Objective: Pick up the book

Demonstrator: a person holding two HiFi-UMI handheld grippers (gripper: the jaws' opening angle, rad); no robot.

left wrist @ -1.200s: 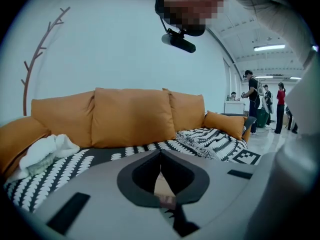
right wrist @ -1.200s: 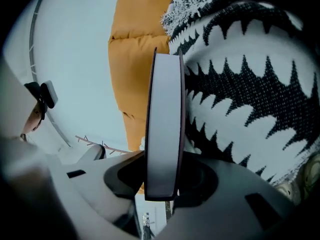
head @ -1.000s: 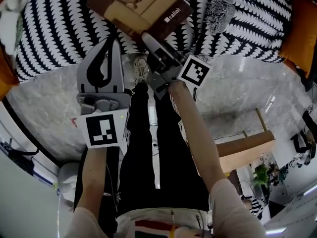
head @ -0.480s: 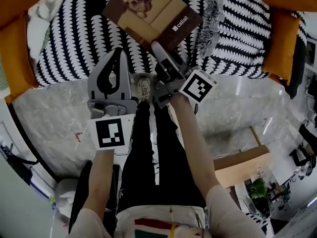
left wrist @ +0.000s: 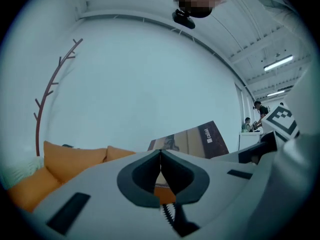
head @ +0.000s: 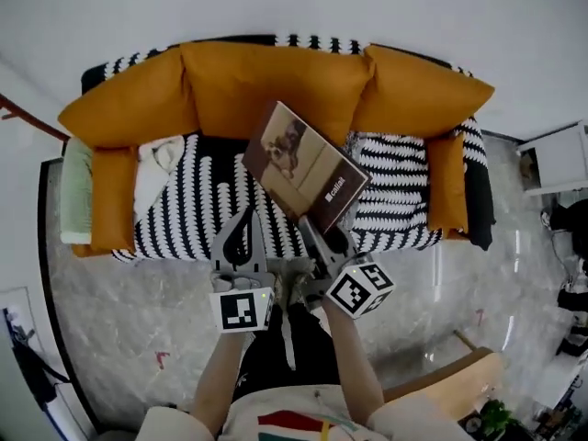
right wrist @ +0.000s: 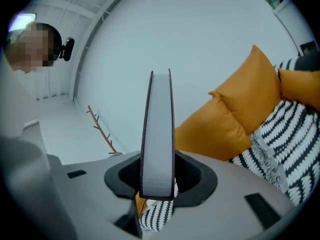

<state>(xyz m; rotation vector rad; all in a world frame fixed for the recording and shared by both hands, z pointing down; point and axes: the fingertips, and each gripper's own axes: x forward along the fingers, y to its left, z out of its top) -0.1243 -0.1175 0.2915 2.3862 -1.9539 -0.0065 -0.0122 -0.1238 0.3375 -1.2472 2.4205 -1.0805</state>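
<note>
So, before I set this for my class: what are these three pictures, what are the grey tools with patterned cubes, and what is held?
No robot here: a person holds a two-jaw gripper in each hand; the cubes are part of them. The picture showing both arms comes from a camera on the person's head, looking down; the other two come from cameras riding on each gripper. Below is an orange-cushioned sofa draped with a black-and-white throw, on a marbled floor. The right gripper clamps a brown book by its edge, in the air. The left gripper is shut and empty.
</note>
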